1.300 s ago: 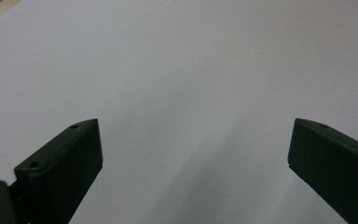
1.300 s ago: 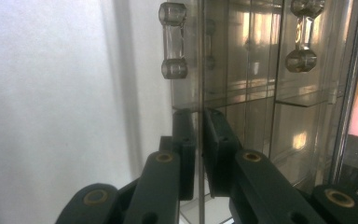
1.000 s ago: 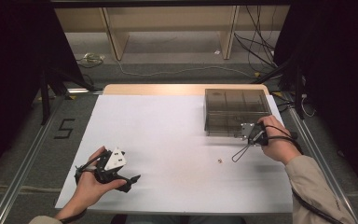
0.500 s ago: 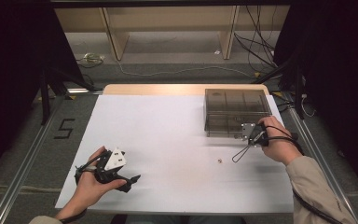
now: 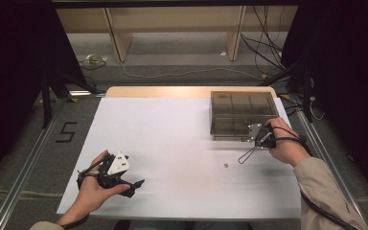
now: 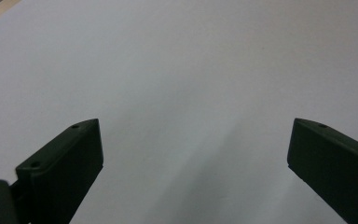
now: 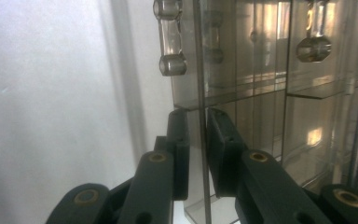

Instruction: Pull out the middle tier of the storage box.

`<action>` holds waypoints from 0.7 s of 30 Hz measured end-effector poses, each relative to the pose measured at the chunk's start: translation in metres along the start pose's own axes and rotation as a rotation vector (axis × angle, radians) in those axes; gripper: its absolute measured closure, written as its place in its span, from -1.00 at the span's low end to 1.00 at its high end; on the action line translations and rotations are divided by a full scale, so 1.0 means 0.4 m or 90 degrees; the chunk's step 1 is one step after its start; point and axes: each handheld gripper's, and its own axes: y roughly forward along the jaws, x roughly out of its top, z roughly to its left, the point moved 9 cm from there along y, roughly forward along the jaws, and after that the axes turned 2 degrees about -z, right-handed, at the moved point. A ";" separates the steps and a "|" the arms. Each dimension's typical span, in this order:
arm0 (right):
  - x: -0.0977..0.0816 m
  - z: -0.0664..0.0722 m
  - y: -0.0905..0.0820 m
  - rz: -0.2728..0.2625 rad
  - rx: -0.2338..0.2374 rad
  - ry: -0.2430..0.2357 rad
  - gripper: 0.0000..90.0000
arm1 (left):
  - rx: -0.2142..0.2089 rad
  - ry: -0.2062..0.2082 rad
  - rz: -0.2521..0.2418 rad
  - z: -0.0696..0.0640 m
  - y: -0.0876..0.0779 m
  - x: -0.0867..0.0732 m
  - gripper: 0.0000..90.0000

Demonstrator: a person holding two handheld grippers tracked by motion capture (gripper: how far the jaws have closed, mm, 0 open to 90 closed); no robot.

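A smoky transparent compartment box (image 5: 242,115) stands at the table's far right. My right gripper (image 5: 259,135) is at its near right corner. In the right gripper view the jaws (image 7: 198,126) straddle a thin clear wall (image 7: 200,70) of the box; they have just been opening, and a narrow gap shows beside the wall, so the pads are not pressing on it. A clear dumbbell-shaped latch (image 7: 170,37) sits just beyond. My left gripper (image 5: 111,176) rests near the front left, open wide (image 6: 193,140) over the bare white table (image 6: 168,70), nothing between its fingers.
A tiny pale object (image 5: 225,166) lies on the white table top (image 5: 172,129) between the grippers, nearer the right hand. A black cable loop (image 5: 244,155) trails from the right gripper. Dark frames and floor cables surround the table.
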 end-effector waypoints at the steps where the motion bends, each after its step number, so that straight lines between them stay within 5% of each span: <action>1: -0.001 0.001 0.002 0.001 0.003 -0.001 0.78 | -0.001 0.000 0.001 0.000 0.000 0.000 -0.93; 21: 0.001 0.011 -0.004 -0.003 0.043 -0.018 0.86 | -0.001 -0.002 0.000 -0.001 0.000 0.000 -0.93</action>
